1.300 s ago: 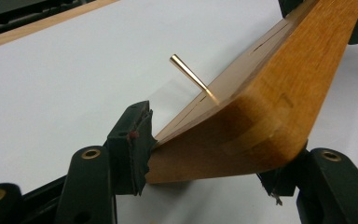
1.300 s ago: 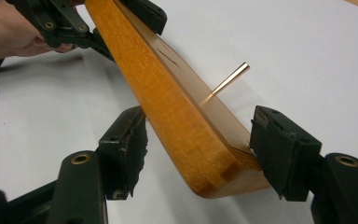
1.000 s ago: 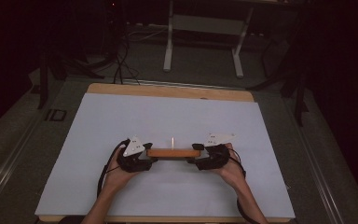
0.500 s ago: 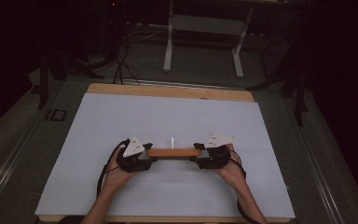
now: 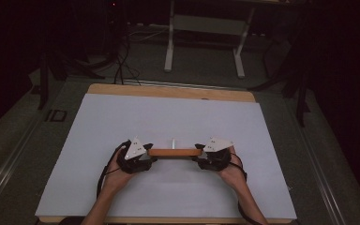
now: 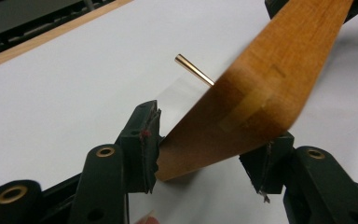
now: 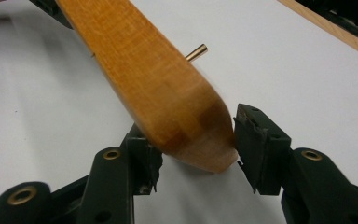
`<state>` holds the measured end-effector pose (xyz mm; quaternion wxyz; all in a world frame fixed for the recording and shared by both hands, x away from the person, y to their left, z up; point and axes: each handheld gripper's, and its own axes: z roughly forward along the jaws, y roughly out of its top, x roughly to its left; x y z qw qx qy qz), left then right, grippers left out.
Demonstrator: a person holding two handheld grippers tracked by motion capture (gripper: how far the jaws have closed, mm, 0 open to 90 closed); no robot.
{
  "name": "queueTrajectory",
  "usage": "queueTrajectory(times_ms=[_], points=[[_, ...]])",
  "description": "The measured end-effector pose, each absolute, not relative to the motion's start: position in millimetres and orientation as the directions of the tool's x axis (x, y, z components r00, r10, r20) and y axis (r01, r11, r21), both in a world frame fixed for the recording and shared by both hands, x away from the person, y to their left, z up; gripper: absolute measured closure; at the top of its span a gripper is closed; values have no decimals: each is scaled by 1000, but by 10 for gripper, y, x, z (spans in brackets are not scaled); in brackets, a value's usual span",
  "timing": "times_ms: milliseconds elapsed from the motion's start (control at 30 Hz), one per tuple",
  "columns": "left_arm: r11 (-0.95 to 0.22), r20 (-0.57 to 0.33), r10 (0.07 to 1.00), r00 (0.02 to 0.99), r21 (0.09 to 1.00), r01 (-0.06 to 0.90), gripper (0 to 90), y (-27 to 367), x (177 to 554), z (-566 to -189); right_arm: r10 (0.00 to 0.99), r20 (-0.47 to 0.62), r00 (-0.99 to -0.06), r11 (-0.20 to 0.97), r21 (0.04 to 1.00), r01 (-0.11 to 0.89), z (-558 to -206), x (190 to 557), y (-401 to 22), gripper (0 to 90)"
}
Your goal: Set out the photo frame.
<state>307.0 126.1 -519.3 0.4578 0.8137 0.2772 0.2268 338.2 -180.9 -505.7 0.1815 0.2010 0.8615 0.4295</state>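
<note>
- I see a wooden bar (image 5: 175, 152) lying near the front-middle of the white table (image 5: 168, 117), long axis running straight left–right across it, ends pointing at my two grippers.
- Left gripper (image 5: 146, 154) sits at the bar's left end; right gripper (image 5: 199, 154) at the right end. Both face each other along the bar.
- Left gripper view: bar (image 6: 256, 88) runs away from the jaws up to the right, its near end sitting btwn the two pads. Left pad (image 6: 144, 140) touches the wood edge; the other pad is partly hidden behind the bar, so I can't tell if it presses. Jaws have just been closing w/ the bar btwn them.
- Right gripper view: bar (image 7: 154, 79) runs away up to the left, rounded end btwn the pads. Right pad (image 7: 256, 144) looks right against the tip; the left one sits under the wood, contact unclear. Jaws have just been closing around that end too.
- A thin brass-coloured pin (image 6: 193, 69) sticks out from behind the bar, roughly crosswise to its long axis, w/ a clear plastic-looking strip beside it; in the high view it shows as a small pale stub (image 5: 172, 141) just behind the bar's middle.
- Bar looks about level, flat face up, close to the table; whether it rests on it I can't tell.
</note>
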Motion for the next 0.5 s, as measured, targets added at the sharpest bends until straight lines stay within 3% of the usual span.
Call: queueTrajectory(times_ms=[500], points=[[-456, 177, 675, 716, 863, 216, 564, 1274, 3047, -5181, 499, -156, -853, 544, 822, 167, -5040, 3363, -1802, 598]])
